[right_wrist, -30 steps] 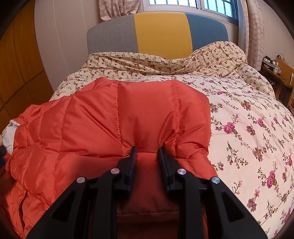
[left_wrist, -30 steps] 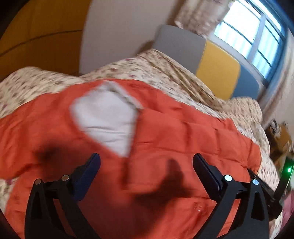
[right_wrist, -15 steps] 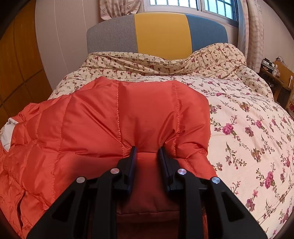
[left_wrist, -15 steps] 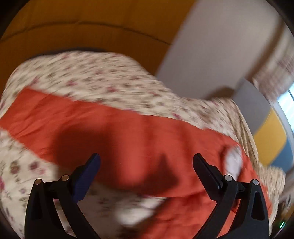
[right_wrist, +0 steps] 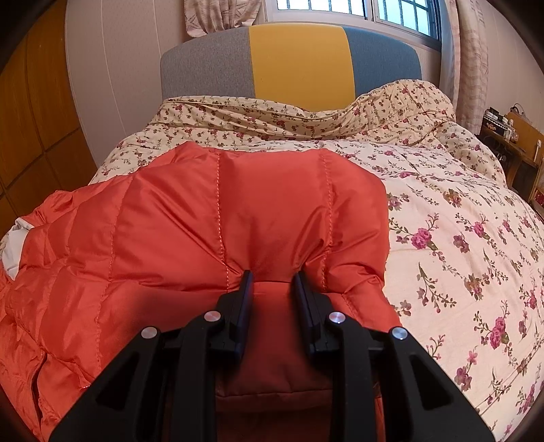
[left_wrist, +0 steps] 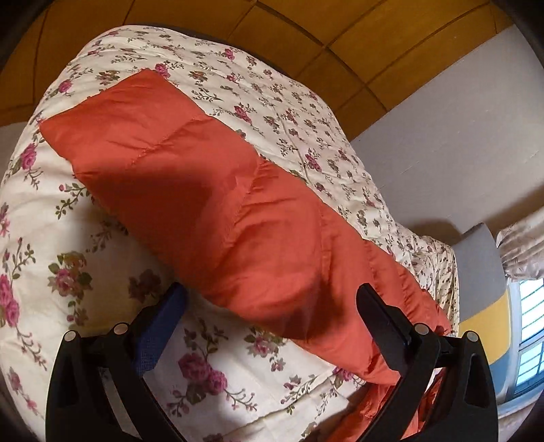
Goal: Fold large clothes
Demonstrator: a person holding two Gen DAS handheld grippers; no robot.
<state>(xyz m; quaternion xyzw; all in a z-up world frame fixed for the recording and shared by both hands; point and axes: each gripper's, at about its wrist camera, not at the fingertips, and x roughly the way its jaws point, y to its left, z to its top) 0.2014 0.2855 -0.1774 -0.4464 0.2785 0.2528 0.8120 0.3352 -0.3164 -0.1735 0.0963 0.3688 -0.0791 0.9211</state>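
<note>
The bed (right_wrist: 459,244) with its flowered quilt carries everything here; the orange padded jacket (right_wrist: 210,217) lies spread over the near left part of it, its body in front of the right tool and one long sleeve (left_wrist: 190,190) stretched away over the quilt in front of the left tool.

The bigger risk, to my eye, sits with the jacket's bulk; the shell looks slick and puffy, so a fold laid over may spring open or slide on the soft quilt if it is let go too soon. The right tool (right_wrist: 273,282) is clamped on a pinch of the jacket's near fold, its jaws drawn close with a ridge of fabric bunched between them; the bite looks shallow, and a sharp pull could strip the cloth out. The left tool (left_wrist: 272,299) hangs with jaws wide apart and nothing in them, the sleeve's near edge lying between and just beyond them; closing there might catch the quilt along with the sleeve, or only the outer skin of it.

As for lie: in the right view the body's quilted seams run from the tool towards the headboard (right_wrist: 292,61); the sleeve's long axis, in the left view, runs on a slant from lower right to upper left, its free end pointing away towards the wooden panelled wall (left_wrist: 306,23).
</note>
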